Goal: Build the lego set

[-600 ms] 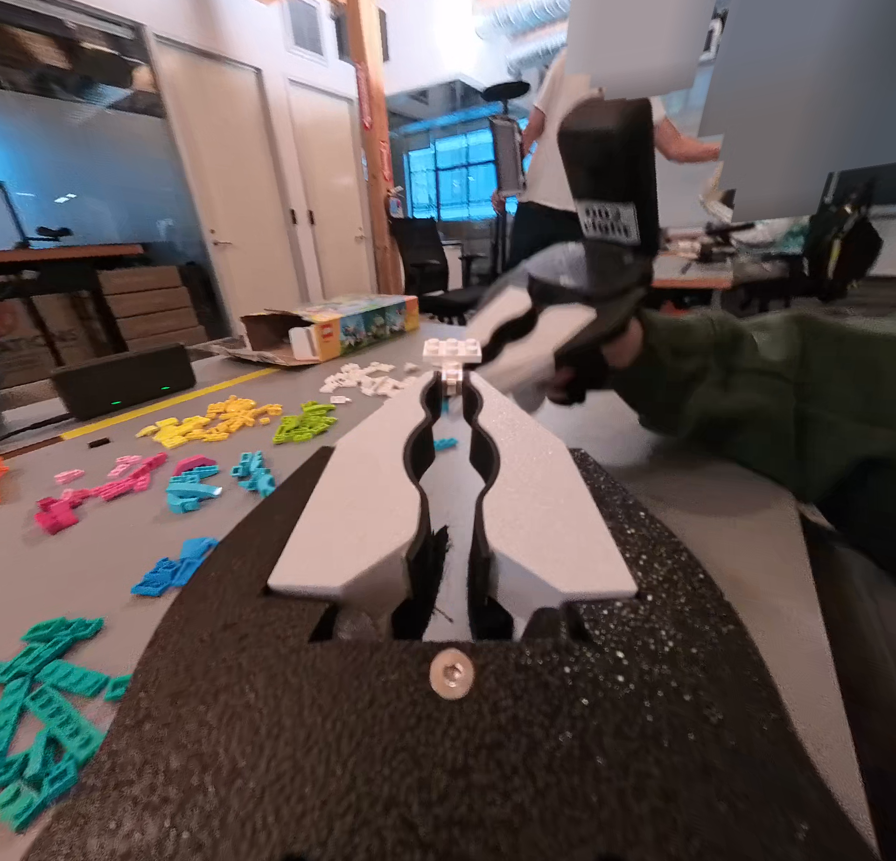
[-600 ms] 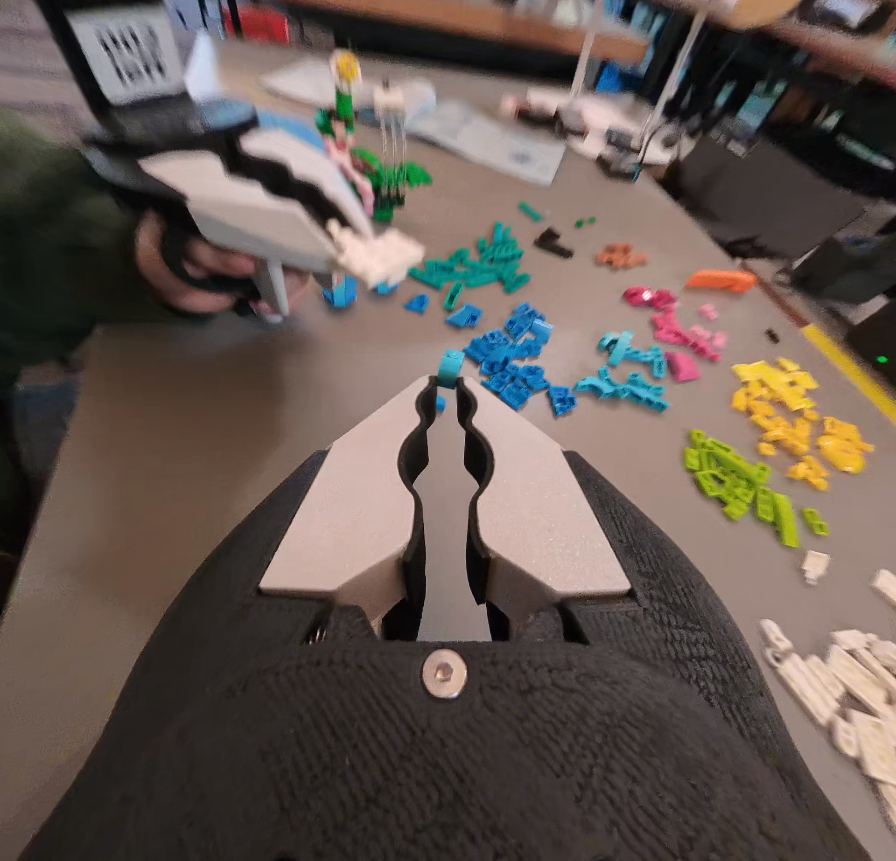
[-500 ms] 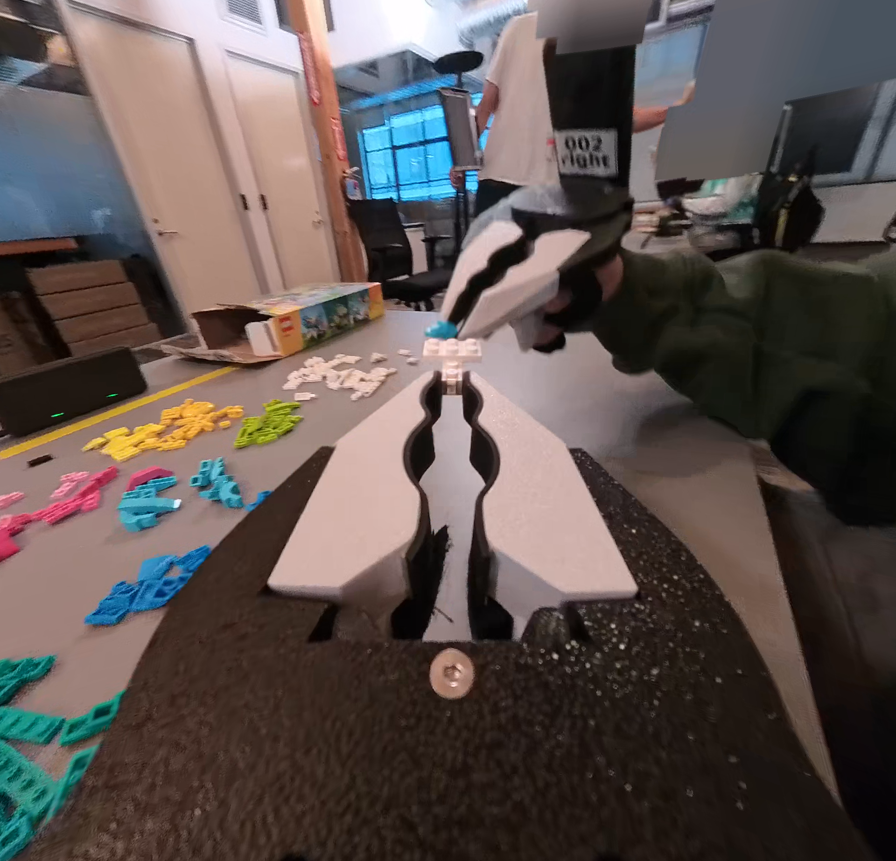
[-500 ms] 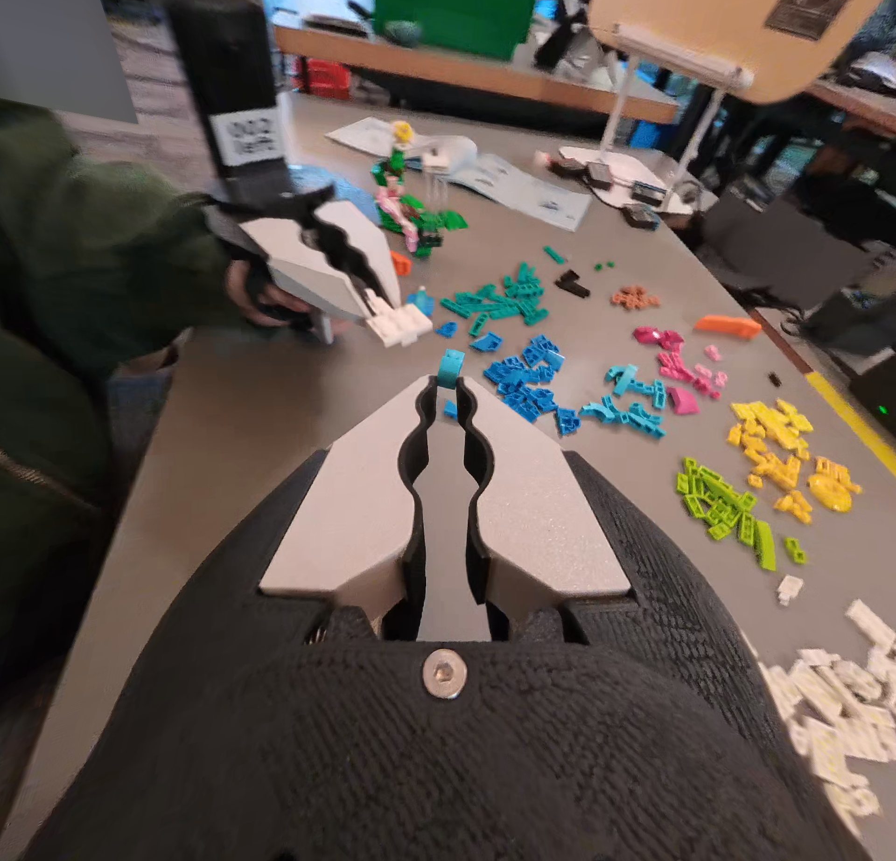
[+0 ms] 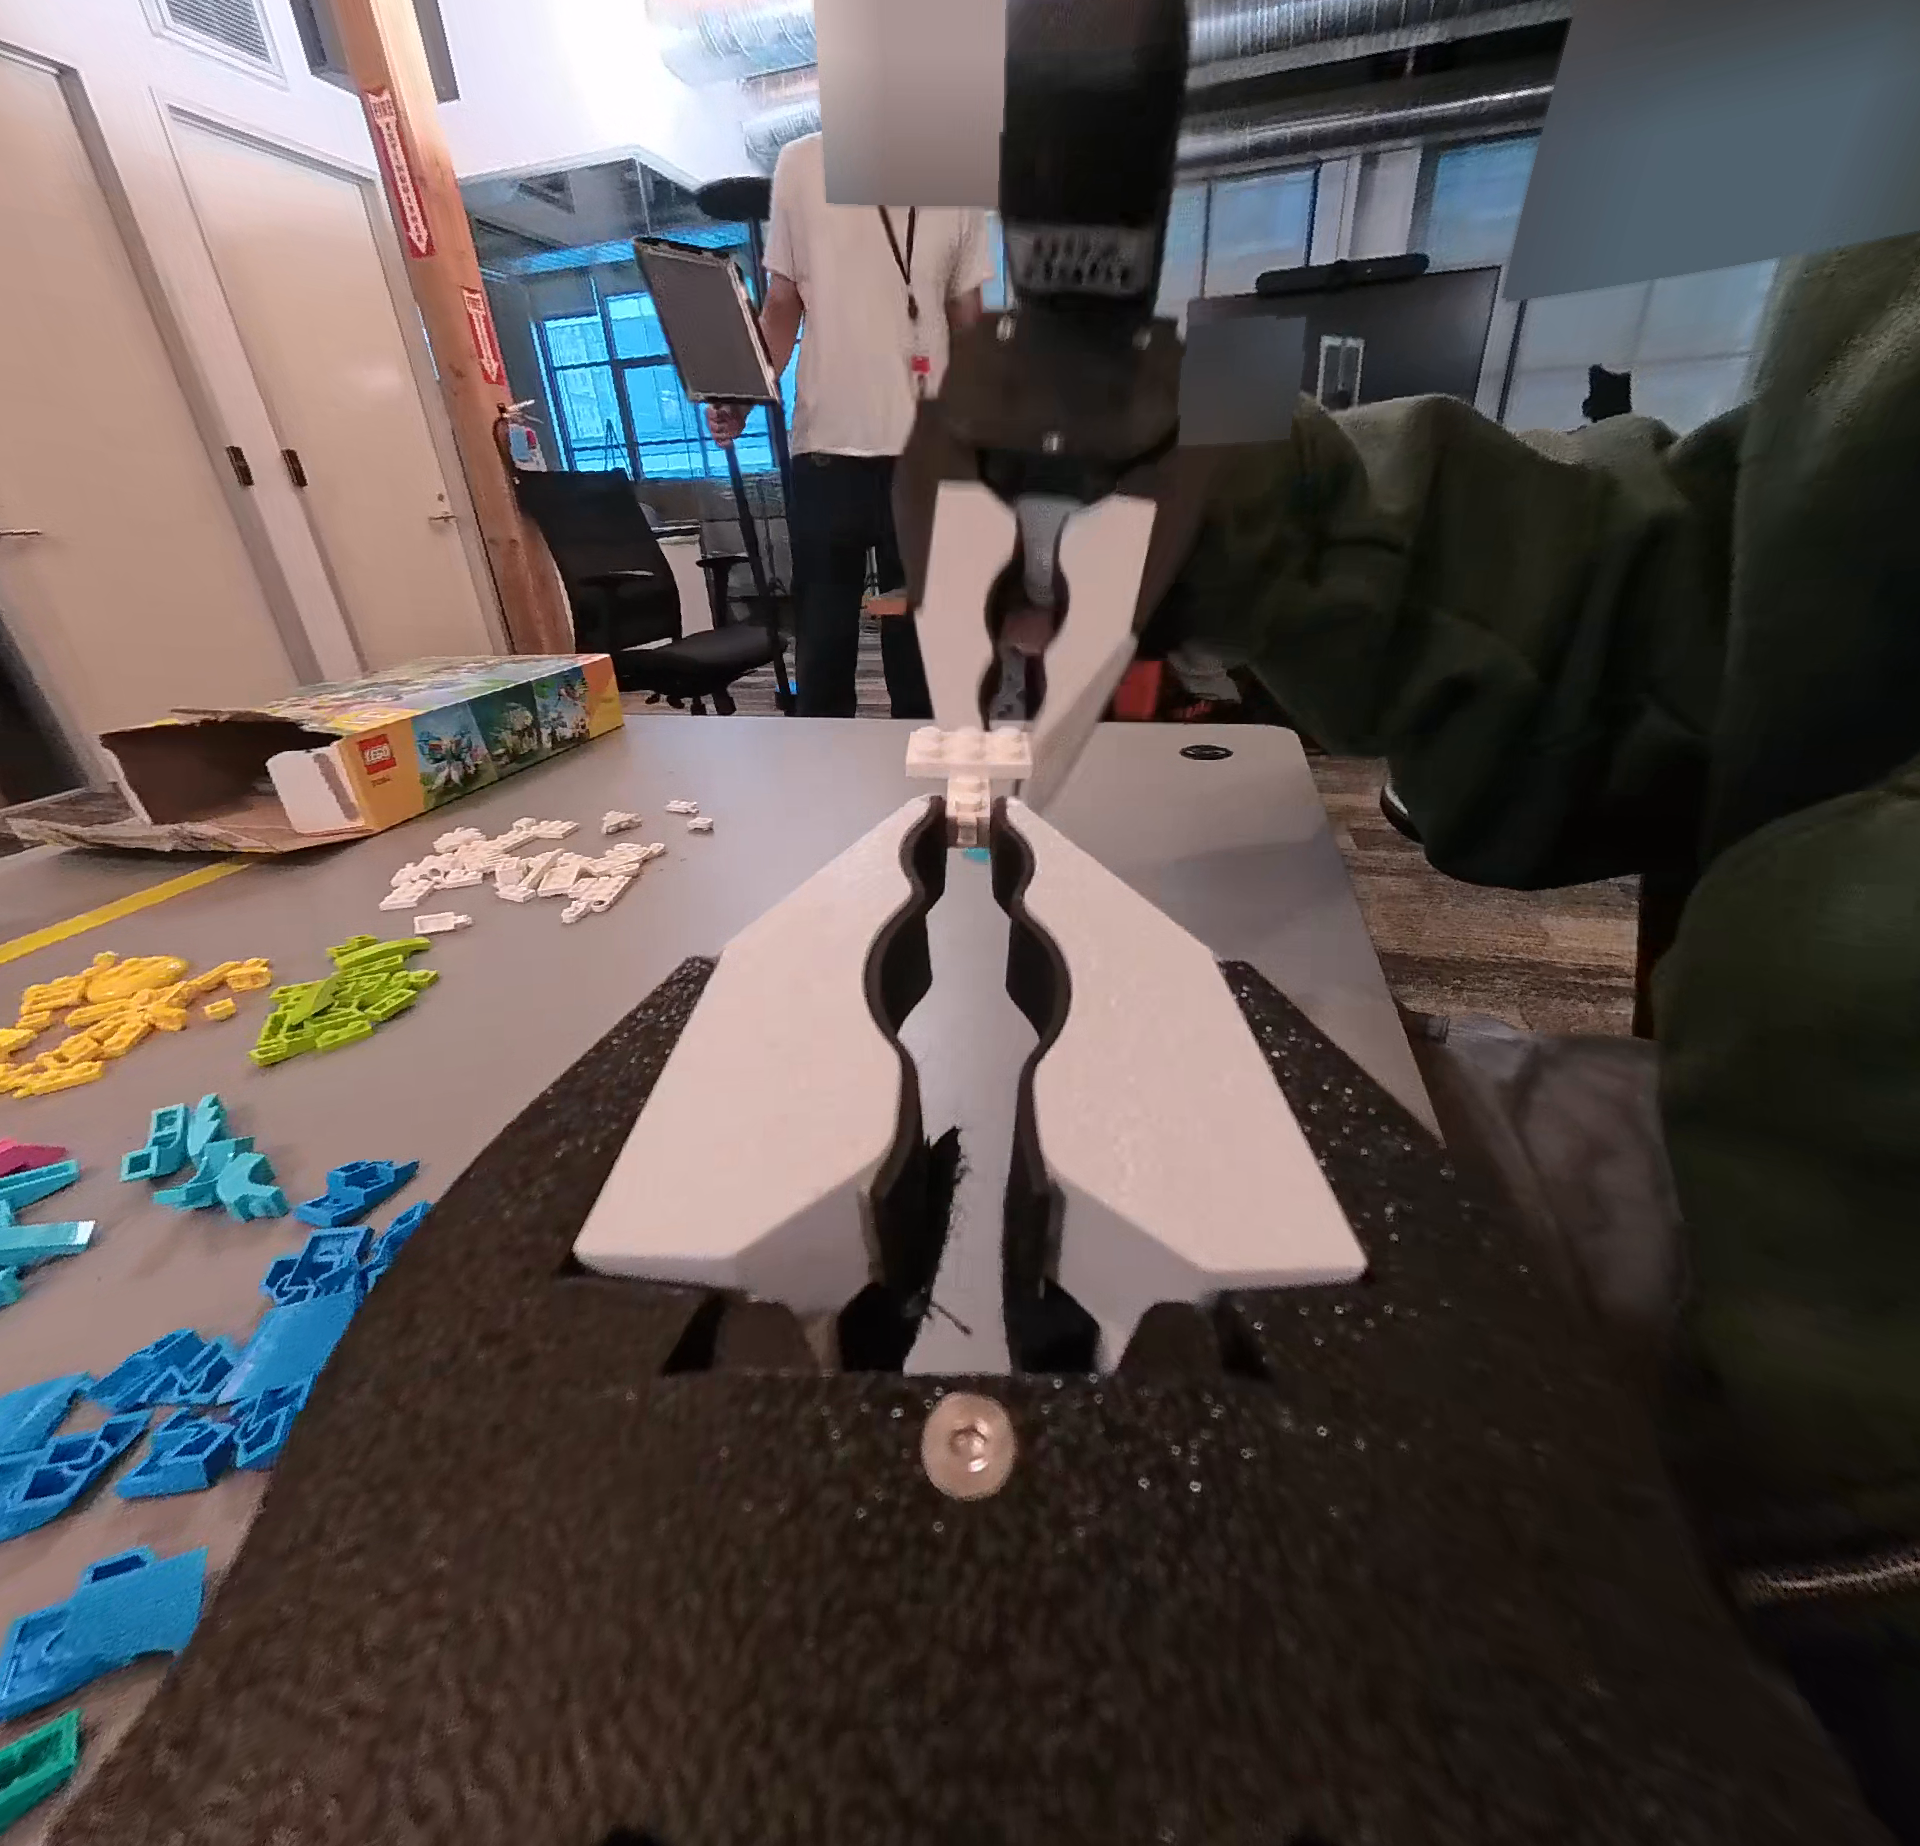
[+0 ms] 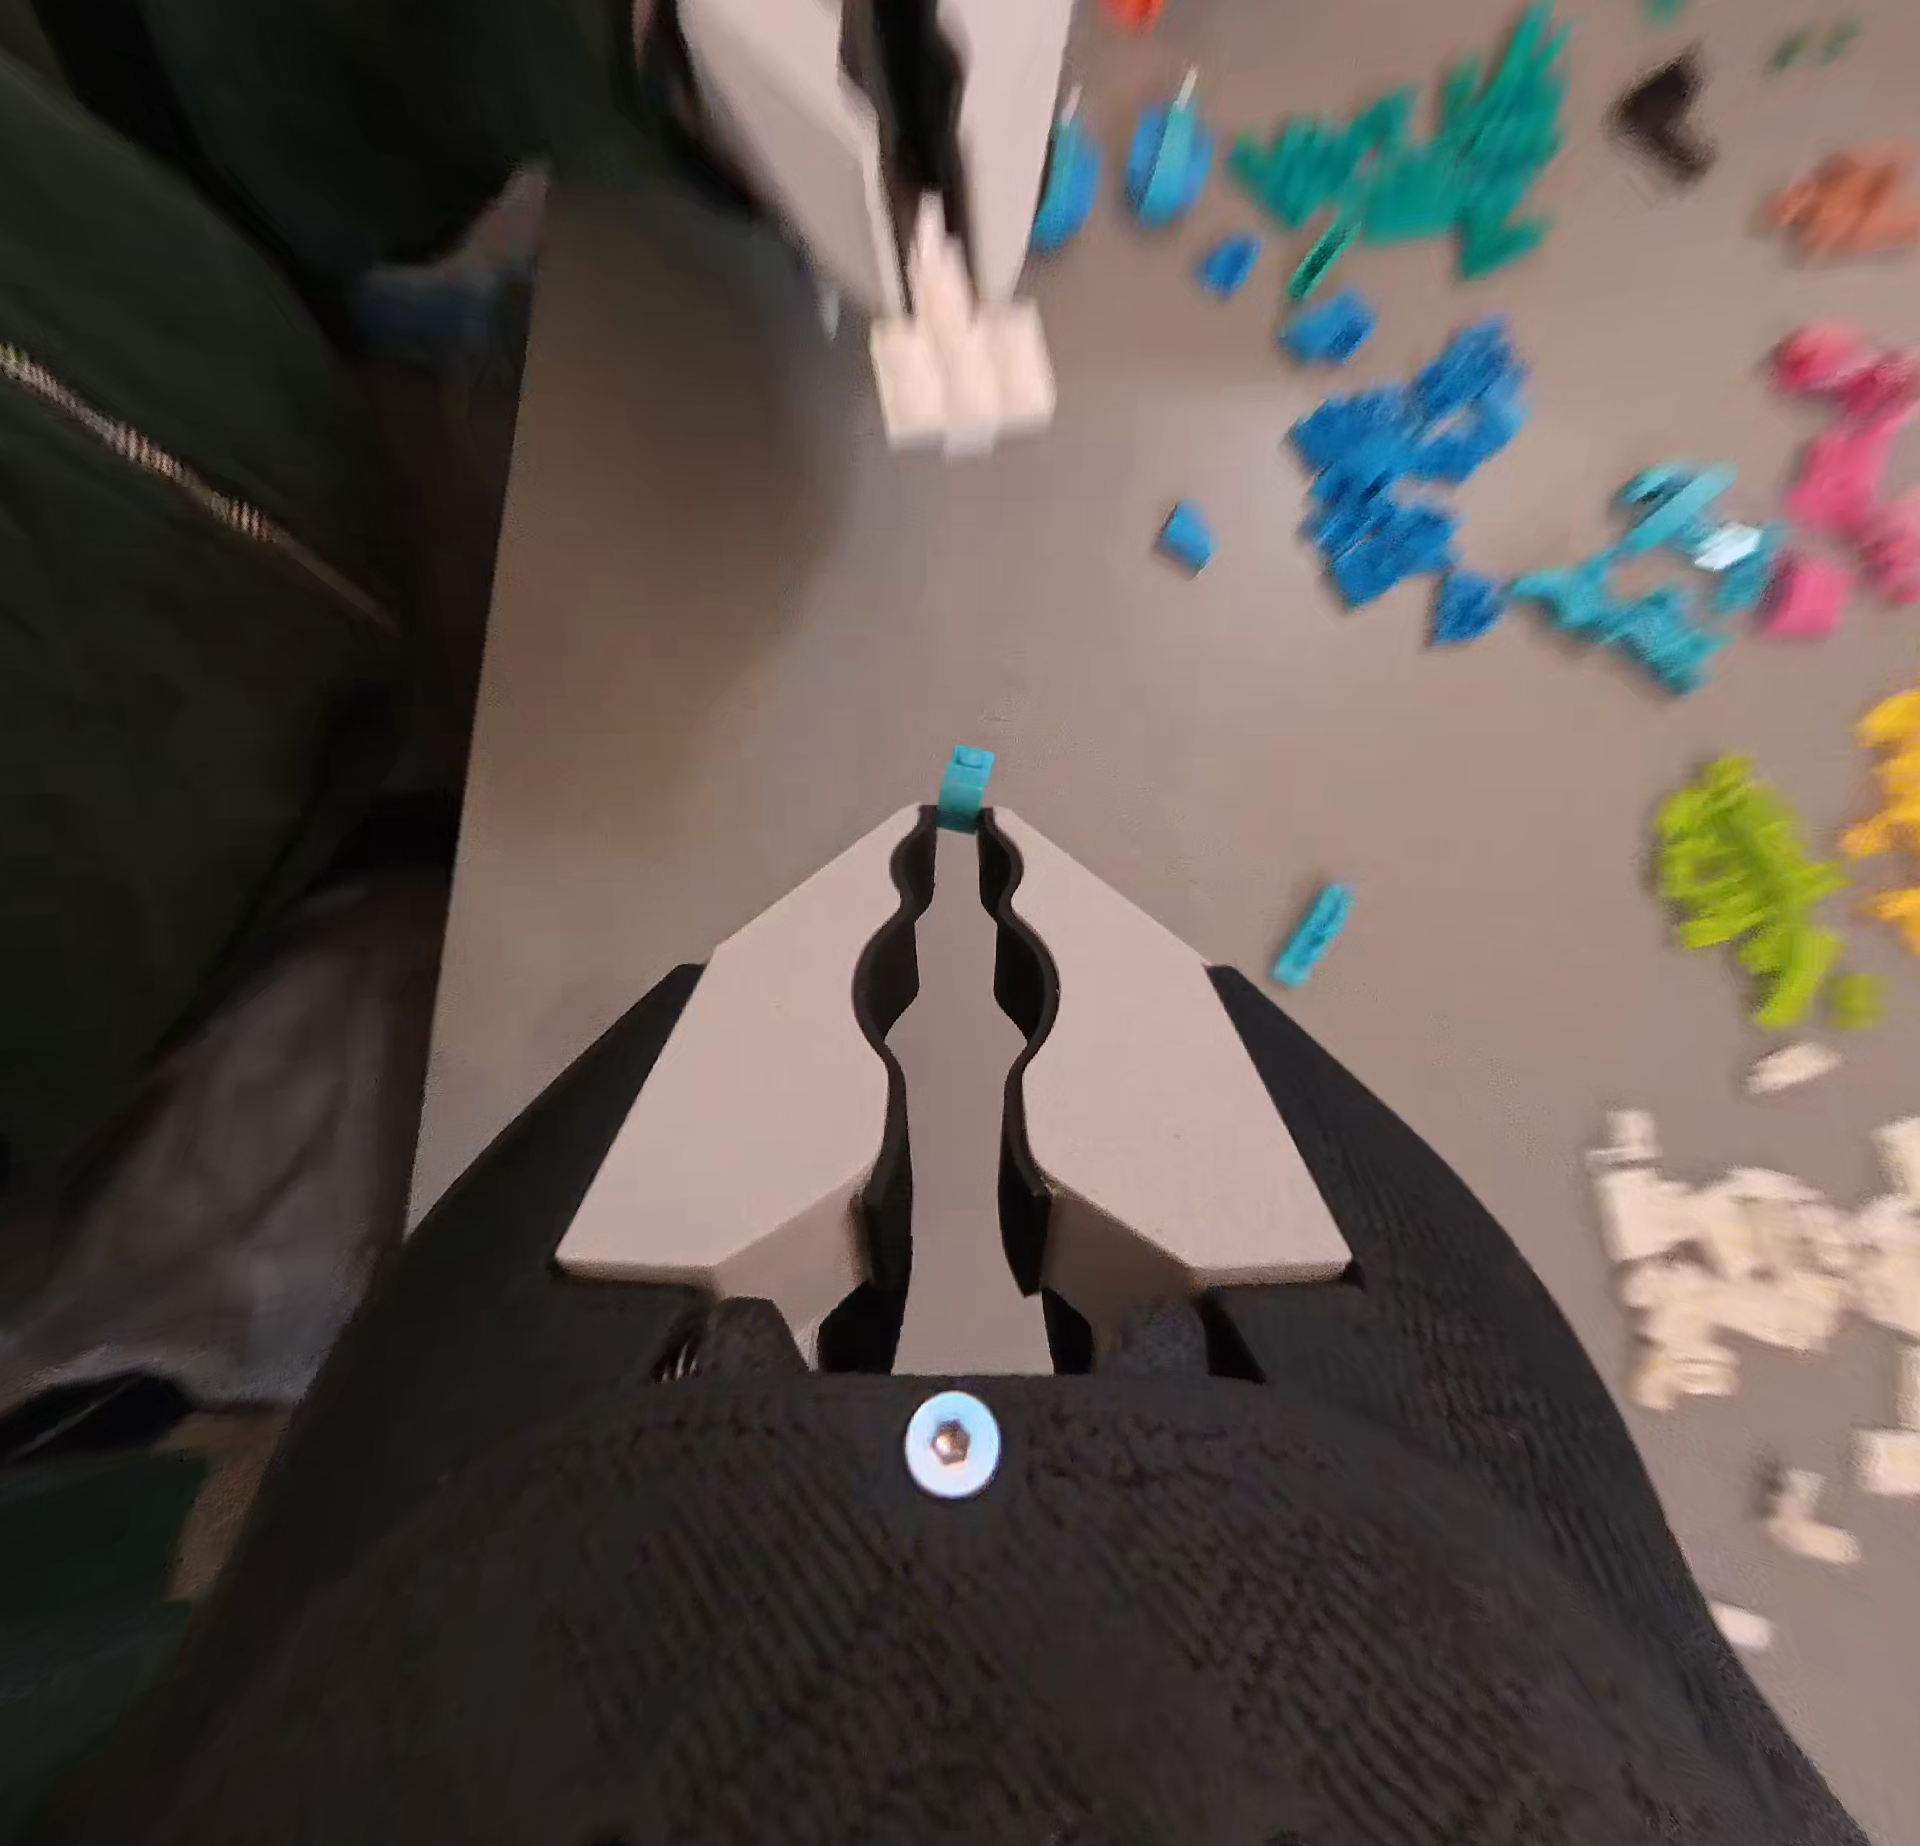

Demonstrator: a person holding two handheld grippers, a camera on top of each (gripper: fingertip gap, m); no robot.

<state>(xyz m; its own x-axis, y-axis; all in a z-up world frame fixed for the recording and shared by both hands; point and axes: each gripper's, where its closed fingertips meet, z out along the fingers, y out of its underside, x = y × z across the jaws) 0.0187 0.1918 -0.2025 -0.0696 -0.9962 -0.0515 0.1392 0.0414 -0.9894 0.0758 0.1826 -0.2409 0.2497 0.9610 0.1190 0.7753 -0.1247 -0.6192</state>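
My left gripper (image 5: 968,828) is shut on a small white Lego assembly (image 5: 968,768), a flat plate on a narrow stem, held above the grey table (image 5: 1174,861). My right gripper (image 6: 956,820) is shut on a small teal piece (image 6: 962,788). In the left wrist view the right gripper (image 5: 1003,726) points straight down, its tips just above the white plate. In the right wrist view the left gripper (image 6: 940,269) and its white assembly (image 6: 961,383) show blurred at the top.
Sorted piles lie on the table: white (image 5: 525,866), lime (image 5: 338,1001), yellow (image 5: 99,1017), teal (image 5: 208,1168) and blue (image 5: 187,1381). An open cardboard box (image 5: 416,747) lies at the back. A person (image 5: 873,342) stands behind the table. A green sleeve (image 5: 1507,601) fills the right side. The grippers' ends are close to 8 cm from one another.
The right gripper has swung from a slant at upper right to straight above the white assembly, pointing down. The left gripper has tilted upward. The right wrist view now looks down at the table.
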